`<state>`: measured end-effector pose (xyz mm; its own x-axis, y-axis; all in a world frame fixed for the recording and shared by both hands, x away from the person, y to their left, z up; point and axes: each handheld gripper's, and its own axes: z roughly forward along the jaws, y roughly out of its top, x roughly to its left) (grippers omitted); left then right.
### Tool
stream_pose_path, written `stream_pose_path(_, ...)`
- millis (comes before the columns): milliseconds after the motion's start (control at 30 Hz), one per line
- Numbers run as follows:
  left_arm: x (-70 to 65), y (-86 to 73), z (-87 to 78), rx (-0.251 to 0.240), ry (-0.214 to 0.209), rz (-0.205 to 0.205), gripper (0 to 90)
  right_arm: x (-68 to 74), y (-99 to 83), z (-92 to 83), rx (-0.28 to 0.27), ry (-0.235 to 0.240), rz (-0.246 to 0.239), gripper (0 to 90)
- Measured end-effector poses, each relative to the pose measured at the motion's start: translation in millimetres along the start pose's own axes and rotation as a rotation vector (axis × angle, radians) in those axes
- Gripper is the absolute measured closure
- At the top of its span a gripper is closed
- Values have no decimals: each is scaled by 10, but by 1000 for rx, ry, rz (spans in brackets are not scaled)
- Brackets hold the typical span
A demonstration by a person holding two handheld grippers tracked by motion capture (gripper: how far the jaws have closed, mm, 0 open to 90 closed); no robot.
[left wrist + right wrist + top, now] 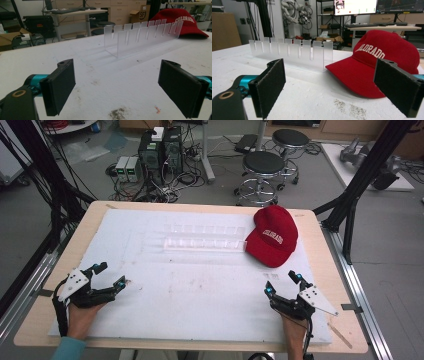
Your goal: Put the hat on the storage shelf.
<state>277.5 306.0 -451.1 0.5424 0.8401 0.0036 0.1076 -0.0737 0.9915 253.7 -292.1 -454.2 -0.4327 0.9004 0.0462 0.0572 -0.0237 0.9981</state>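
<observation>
A red cap (272, 236) with white lettering lies at the back right of the white mat, its brim toward me. It also appears as the red cap (182, 23) and the red cap (377, 62). A clear slotted acrylic rack (202, 240) stands just left of it, also seen as the rack (142, 35) and the rack (292, 51). My left gripper (111, 276) rests open at the front left, nothing between its jaws. My right gripper (282, 283) sits open at the front right, pointing toward the cap, well short of it.
The white mat (190, 285) covers a wooden table (320, 245). Stools (262, 167), computers and cables stand on the floor beyond the far edge. Black frame posts (360, 180) rise at the right and left sides.
</observation>
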Motion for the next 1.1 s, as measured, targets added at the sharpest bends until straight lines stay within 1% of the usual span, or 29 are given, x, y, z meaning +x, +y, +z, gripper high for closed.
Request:
stream_pose_path(100,-2,1,2,3,0,7,145,-2,0,-3,0,-1,7,97)
stream_pose_path(233,-11,1,3,3,-1,11,145,-2,0,-2,-1,0,-1,97)
stream_pose_path(333,-11,2,5,4,-1,11,145,4,-1,-7,0,0,1,97)
stream_pose_path(467,-9,6,14,15,0,14,145,-1,0,0,-1,-2,-1,97)
stream_pose_path(533,-12,6,12,17,0,18,145,-1,3,2,8,-3,2,97)
stream_pose_path(667,-8,6,16,16,1,12,145,1,11,20,28,1,8,97)
stream_pose_path(733,-6,7,15,18,2,10,145,-6,16,34,37,3,1,97)
stream_pose_path(833,-9,7,16,18,0,14,145,-24,30,60,61,8,12,97)
stream_pose_path(867,-8,8,16,19,0,14,145,-32,40,67,77,11,27,97)
stream_pose_path(933,-6,8,18,20,-1,11,145,-59,80,75,88,6,30,97)
stream_pose_path(1000,-6,7,18,20,0,11,145,-88,148,76,77,4,27,97)
stream_pose_path(1100,-12,8,20,20,1,13,145,-146,285,100,101,2,22,96)
